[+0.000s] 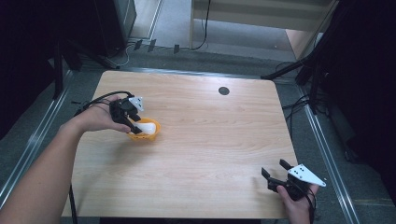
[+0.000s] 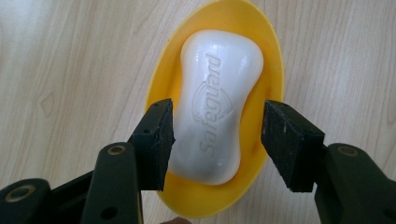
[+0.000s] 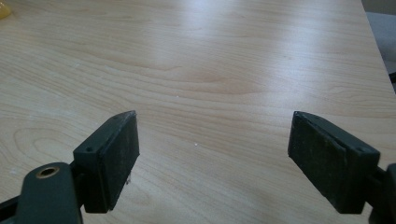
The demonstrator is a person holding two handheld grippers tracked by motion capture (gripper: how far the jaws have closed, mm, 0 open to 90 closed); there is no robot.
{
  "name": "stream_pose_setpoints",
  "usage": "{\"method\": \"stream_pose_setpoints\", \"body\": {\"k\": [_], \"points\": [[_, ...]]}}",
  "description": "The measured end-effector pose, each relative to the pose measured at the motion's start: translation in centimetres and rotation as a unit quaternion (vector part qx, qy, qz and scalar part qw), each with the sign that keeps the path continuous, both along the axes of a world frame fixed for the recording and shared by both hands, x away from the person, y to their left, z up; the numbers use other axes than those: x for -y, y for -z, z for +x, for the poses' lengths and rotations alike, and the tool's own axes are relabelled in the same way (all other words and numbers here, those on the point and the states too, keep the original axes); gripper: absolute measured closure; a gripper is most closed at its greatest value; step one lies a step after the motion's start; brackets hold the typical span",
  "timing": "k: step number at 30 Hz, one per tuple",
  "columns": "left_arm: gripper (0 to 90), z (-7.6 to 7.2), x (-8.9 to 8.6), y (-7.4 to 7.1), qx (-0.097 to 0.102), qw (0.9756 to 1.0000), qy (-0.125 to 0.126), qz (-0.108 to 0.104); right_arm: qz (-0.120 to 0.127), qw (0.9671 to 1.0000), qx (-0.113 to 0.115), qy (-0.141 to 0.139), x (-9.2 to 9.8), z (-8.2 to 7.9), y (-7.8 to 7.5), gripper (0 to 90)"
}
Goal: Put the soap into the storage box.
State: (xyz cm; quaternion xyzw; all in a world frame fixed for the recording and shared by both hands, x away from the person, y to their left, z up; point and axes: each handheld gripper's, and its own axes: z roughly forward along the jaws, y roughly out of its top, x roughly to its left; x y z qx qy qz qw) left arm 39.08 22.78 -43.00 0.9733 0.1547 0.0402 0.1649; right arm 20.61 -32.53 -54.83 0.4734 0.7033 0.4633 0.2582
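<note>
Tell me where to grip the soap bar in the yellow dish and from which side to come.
Grip the soap bar across its narrowed waist, coming straight down from above. The yellow dish rims it all round, so only the top is free. The left gripper already straddles the waist with jaws open, probably the surest hold.

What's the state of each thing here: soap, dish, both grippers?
soap bar: lying in the dish, logo up, not yet clamped
soap dish: upright on the table, holding the soap
left gripper: open, jaws straddling the soap
right gripper: open, empty, near the table's front right corner
</note>
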Motion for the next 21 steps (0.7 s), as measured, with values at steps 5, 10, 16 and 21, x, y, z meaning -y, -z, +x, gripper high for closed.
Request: {"method": "stream_pose_setpoints", "body": {"k": [5, 10, 16, 21], "points": [[45.0, -0.8, -0.7, -0.2, 0.007, 1.0, 0.0, -0.003, -0.002, 1.0, 0.0, 0.0, 0.0, 0.0, 0.0, 17.6], [45.1, -1.7, -1.8, -0.2, 0.011, 0.9998, -0.009, -0.016, -0.002, 1.0, 0.001, 0.001, 0.0, 0.0, 0.0, 17.6], [45.1, -3.1, -2.8, 0.1, 0.014, 0.9996, -0.011, -0.021, -0.004, 1.0, 0.001, 0.0, -0.1, 0.0, 0.0, 17.6], [45.0, -4.2, -3.3, 0.6, 0.016, 0.9995, -0.01, -0.024, -0.004, 1.0, 0.0, 0.001, -0.1, 0.0, 0.0, 17.7]]}}
